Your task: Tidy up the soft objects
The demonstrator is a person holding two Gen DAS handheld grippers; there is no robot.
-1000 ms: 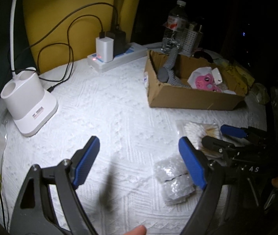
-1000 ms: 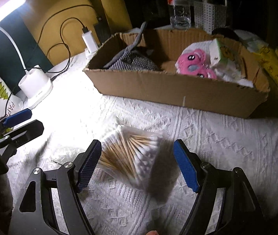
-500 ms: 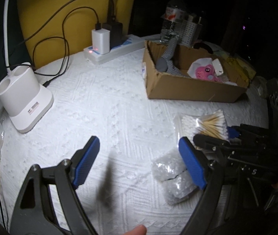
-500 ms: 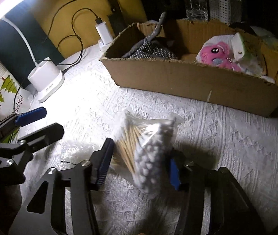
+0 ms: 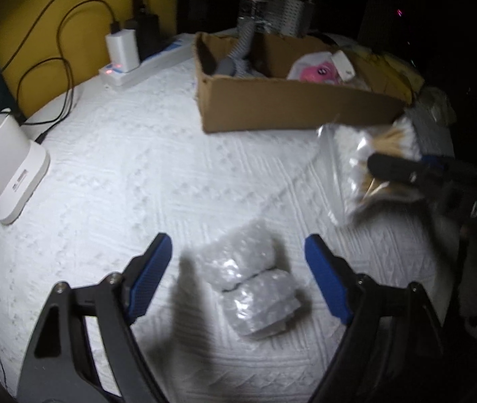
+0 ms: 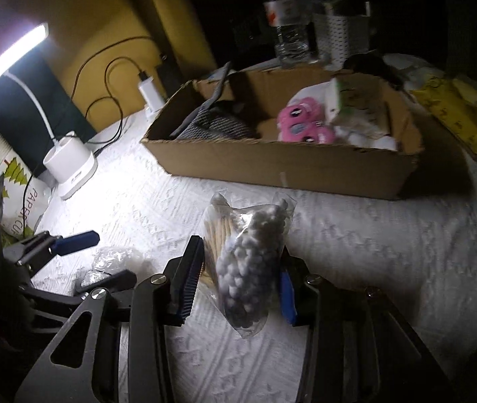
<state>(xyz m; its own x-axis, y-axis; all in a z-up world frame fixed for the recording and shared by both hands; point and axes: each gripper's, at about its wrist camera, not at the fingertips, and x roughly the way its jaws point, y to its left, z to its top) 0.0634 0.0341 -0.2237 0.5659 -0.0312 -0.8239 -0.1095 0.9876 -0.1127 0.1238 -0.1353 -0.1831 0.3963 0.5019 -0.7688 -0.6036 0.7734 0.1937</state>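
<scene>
Through my left wrist camera, my left gripper (image 5: 238,268) hangs over the white tablecloth (image 5: 131,174) with its jaws apart; they have just been closing a little, and the bubble wrap bundle (image 5: 251,285) lies on the cloth between them, untouched by either pad. Toward the right edge of the table my right gripper (image 5: 402,168) holds the bag of cotton swabs (image 5: 366,168) clear of the cloth, in front of the cardboard box (image 5: 288,107) at the far side. Through my right wrist camera, my right gripper (image 6: 241,278) has just been narrowing and both blue pads press on the bag of cotton swabs (image 6: 248,255), which stands upright between them. The cardboard box (image 6: 285,168) sits beyond it, with a pink plush toy (image 6: 302,127) inside. My left gripper (image 6: 80,258) shows at the left, beside the bubble wrap bundle (image 6: 110,258).
</scene>
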